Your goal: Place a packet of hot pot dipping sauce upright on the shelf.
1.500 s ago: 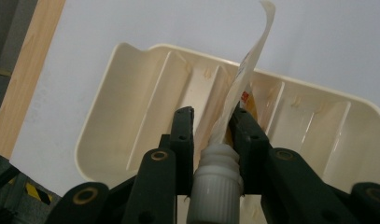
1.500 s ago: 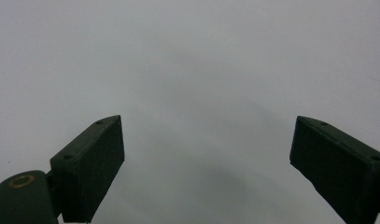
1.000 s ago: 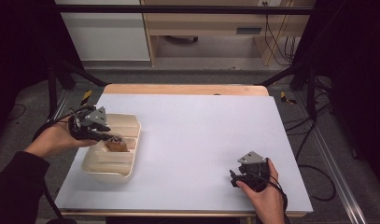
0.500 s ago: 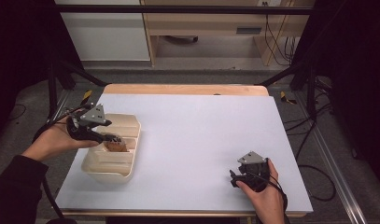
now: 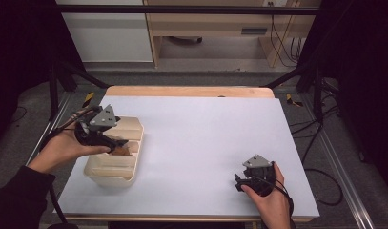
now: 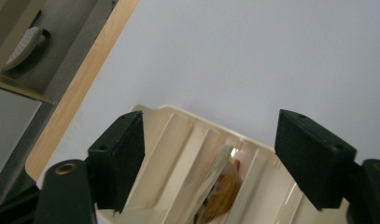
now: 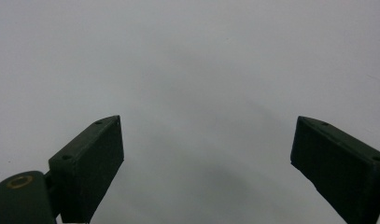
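Both hand-held grippers are released: the left hand-held gripper (image 5: 119,143), jaws just opened, leaves the brown item (image 6: 222,189) lying in the tray (image 5: 113,174) at nine o'clock, while the right hand-held gripper (image 5: 237,181) idles empty at five o'clock on the counter (image 5: 206,138).

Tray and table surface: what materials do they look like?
Tray: likely moulded plastic, cream, slightly glossy; thin ribbed dividers and rounded rim suggest it. Table: matte pale grey-white sheet, maybe laminate or a mat, over light wood, whose edge shows at the far side.
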A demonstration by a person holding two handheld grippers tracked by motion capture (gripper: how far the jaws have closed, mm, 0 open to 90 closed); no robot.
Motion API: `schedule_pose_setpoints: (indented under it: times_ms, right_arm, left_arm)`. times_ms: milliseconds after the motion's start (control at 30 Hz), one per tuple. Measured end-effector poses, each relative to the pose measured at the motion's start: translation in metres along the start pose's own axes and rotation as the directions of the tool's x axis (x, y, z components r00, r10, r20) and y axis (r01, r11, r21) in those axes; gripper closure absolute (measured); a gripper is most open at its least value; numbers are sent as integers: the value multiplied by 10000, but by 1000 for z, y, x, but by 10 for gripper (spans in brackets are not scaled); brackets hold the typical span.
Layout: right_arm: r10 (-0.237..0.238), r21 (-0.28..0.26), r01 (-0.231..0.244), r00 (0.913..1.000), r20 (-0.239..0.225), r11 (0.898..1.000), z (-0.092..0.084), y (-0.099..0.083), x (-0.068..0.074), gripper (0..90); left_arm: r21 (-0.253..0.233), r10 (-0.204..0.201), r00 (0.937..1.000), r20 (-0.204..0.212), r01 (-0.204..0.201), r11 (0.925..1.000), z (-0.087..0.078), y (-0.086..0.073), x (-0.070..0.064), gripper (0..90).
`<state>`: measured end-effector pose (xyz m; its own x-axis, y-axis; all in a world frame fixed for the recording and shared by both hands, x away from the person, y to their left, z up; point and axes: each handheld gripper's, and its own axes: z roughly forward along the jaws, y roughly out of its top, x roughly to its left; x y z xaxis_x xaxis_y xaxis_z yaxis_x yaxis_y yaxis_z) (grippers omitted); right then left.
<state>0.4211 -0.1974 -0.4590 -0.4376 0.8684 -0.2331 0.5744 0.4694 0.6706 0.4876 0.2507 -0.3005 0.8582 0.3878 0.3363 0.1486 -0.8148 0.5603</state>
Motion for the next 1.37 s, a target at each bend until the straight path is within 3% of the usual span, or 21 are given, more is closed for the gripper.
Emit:
schedule_pose_setpoints:
  times_ms: [233, 467, 633, 767, 1000, 1167, 1267, 1333, 1367]
  right_arm:
    - [-15, -27, 15, 10000, -34, 10000, 0, 0, 0, 99]
    - [6, -49, -6, 10000, -71, 10000, -1, 0, 0, 92]
    - [-13, -63, 12, 10000, -67, 10000, -1, 0, 0, 92]
    - [-44, -69, 43, 10000, -78, 10000, -1, 0, 0, 92]
    - [-33, -79, 33, 10000, -74, 10000, -1, 0, 0, 92]
    - [-48, -70, 48, 10000, -77, 10000, -1, 0, 0, 92]
    - [-55, -53, 54, 10000, -72, 10000, -1, 0, 0, 92]
    - [-61, -34, 61, 10000, -75, 10000, -1, 0, 0, 92]
    - [-52, -39, 51, 10000, -73, 10000, 0, 0, 0, 92]
  left_arm:
    - [-251, -66, 10000, 25, 66, 9997, 19, 26, -26, 116]
    - [-867, -368, 9975, 610, 420, 9953, 56, 39, -56, 103]
    - [-856, -390, 9941, 1009, 478, 9952, 80, 44, -75, 104]
    - [-934, -437, 9926, 1134, 544, 9941, 95, 46, -85, 102]
    - [-1282, -894, 9836, 1566, 1100, 9856, 121, 46, -101, 102]
    - [-1384, -1194, 9760, 1820, 1456, 9796, 141, 40, -112, 101]
    - [-1395, -1495, 9680, 2018, 1795, 9738, 155, 34, -117, 101]
    - [-1234, -1628, 9628, 2157, 1922, 9736, 162, 31, -120, 101]
    - [-1054, -1440, 9668, 2112, 1690, 9800, 163, 31, -121, 97]
